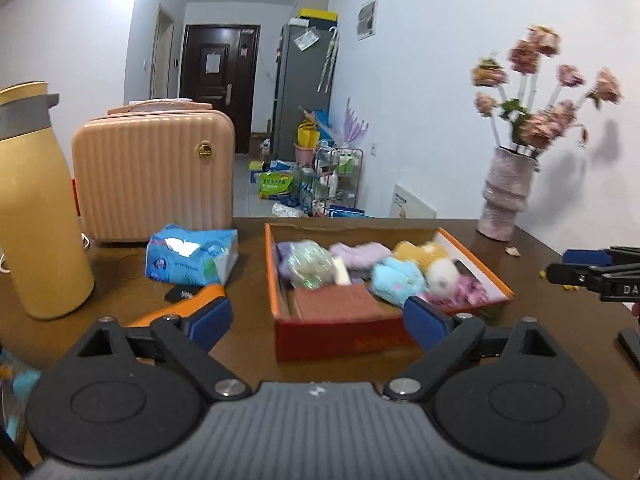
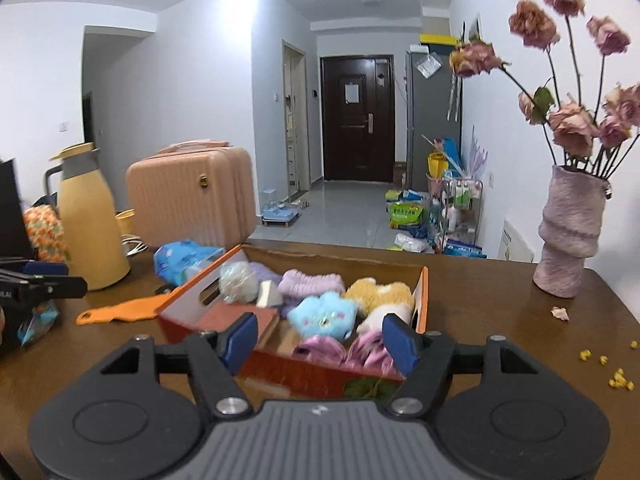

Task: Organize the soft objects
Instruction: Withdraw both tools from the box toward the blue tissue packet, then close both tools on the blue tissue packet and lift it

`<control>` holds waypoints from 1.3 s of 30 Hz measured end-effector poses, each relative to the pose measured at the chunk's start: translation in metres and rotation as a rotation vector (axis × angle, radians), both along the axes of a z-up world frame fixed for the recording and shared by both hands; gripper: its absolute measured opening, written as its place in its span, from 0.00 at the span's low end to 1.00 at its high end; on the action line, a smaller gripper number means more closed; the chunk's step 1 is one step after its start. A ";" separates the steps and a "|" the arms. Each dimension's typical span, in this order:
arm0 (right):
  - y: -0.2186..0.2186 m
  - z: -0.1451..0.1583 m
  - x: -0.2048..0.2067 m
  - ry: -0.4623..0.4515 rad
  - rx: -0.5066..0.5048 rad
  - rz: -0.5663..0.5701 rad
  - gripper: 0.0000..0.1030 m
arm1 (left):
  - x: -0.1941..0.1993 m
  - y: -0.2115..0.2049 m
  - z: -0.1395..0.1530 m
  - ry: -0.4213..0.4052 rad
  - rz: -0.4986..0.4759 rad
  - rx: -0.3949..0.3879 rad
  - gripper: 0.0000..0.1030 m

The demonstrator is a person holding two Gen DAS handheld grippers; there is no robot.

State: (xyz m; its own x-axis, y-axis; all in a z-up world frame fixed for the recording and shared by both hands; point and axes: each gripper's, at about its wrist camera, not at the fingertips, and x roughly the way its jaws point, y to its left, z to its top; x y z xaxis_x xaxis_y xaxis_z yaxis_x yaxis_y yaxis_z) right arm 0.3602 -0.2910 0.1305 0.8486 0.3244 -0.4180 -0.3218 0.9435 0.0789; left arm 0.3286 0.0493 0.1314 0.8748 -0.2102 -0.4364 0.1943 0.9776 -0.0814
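Note:
An orange cardboard box (image 1: 344,340) (image 2: 422,296) sits on the brown table and holds several soft things: a blue plush (image 1: 398,280) (image 2: 322,314), a yellow plush (image 1: 420,250) (image 2: 380,294), purple cloths (image 1: 356,254) (image 2: 310,283), a pink plush (image 2: 372,350), a mesh sponge (image 1: 310,264) (image 2: 238,282) and a brown cloth (image 1: 334,300). My left gripper (image 1: 318,322) is open and empty just in front of the box. My right gripper (image 2: 320,340) is open and empty, its fingers at the box's near edge. Each gripper shows at the edge of the other's view.
A blue tissue pack (image 1: 192,254) (image 2: 184,258), an orange flat tool (image 2: 120,312), a yellow jug (image 1: 36,216) (image 2: 92,220) and a pink case (image 1: 154,172) (image 2: 192,196) stand left. A vase of dried roses (image 1: 506,196) (image 2: 570,232) stands right. Yellow crumbs (image 2: 620,378) lie on the table.

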 end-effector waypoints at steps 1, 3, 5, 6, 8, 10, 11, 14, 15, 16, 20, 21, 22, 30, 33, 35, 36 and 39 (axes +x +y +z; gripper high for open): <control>0.001 -0.003 -0.013 -0.008 -0.002 0.006 0.67 | -0.013 -0.004 -0.004 -0.005 -0.007 0.001 0.92; 0.002 -0.010 -0.037 -0.022 0.007 0.012 0.68 | -0.041 -0.014 -0.014 -0.009 -0.014 -0.001 0.93; 0.004 -0.017 -0.060 -0.028 0.011 0.020 0.68 | -0.066 -0.020 -0.025 0.004 -0.017 -0.020 0.93; 0.005 -0.021 -0.073 -0.034 0.014 0.026 0.68 | -0.077 -0.022 -0.031 0.011 -0.019 -0.031 0.93; 0.005 -0.030 -0.098 -0.037 0.028 0.043 0.69 | -0.101 -0.027 -0.041 0.019 -0.014 -0.039 0.94; 0.003 -0.039 -0.120 -0.029 0.044 0.055 0.70 | -0.122 -0.031 -0.051 0.031 0.008 -0.041 0.94; 0.003 -0.044 -0.130 -0.024 0.053 0.055 0.71 | -0.130 -0.032 -0.056 0.045 0.014 -0.053 0.94; 0.002 -0.060 -0.153 -0.001 0.085 0.063 0.71 | -0.144 -0.034 -0.068 0.093 0.017 -0.063 0.94; 0.002 -0.065 -0.156 0.014 0.098 0.064 0.71 | -0.146 -0.035 -0.070 0.101 0.021 -0.049 0.94; 0.001 -0.070 -0.159 0.031 0.119 0.063 0.71 | -0.147 -0.036 -0.072 0.105 0.027 -0.035 0.94; -0.001 -0.080 -0.159 0.065 0.142 0.054 0.71 | -0.141 -0.040 -0.071 0.101 0.034 -0.021 0.94; -0.001 -0.082 -0.159 0.068 0.142 0.051 0.71 | -0.139 -0.042 -0.070 0.098 0.029 -0.023 0.94; -0.002 -0.083 -0.157 0.070 0.146 0.049 0.71 | -0.136 -0.044 -0.070 0.097 0.022 -0.026 0.94; -0.001 -0.097 -0.122 0.118 0.197 0.015 0.69 | -0.075 -0.046 -0.079 0.163 -0.018 -0.157 0.77; 0.006 -0.103 -0.095 0.139 0.217 0.016 0.58 | -0.040 -0.053 -0.085 0.177 -0.043 -0.145 0.63; 0.012 -0.107 -0.074 0.154 0.224 0.020 0.52 | -0.013 -0.059 -0.091 0.191 -0.067 -0.152 0.52; 0.016 -0.110 -0.061 0.161 0.228 0.021 0.51 | 0.002 -0.062 -0.094 0.205 -0.081 -0.159 0.46; 0.024 -0.116 -0.026 0.186 0.252 0.017 0.40 | 0.037 -0.067 -0.105 0.238 -0.100 -0.175 0.34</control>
State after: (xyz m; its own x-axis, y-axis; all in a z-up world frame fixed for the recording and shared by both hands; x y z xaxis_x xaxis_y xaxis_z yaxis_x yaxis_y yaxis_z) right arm 0.3344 -0.2666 0.0144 0.7584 0.4512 -0.4703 -0.2954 0.8812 0.3691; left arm 0.3656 -0.0173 0.0263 0.7234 -0.3806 -0.5760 0.2444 0.9214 -0.3020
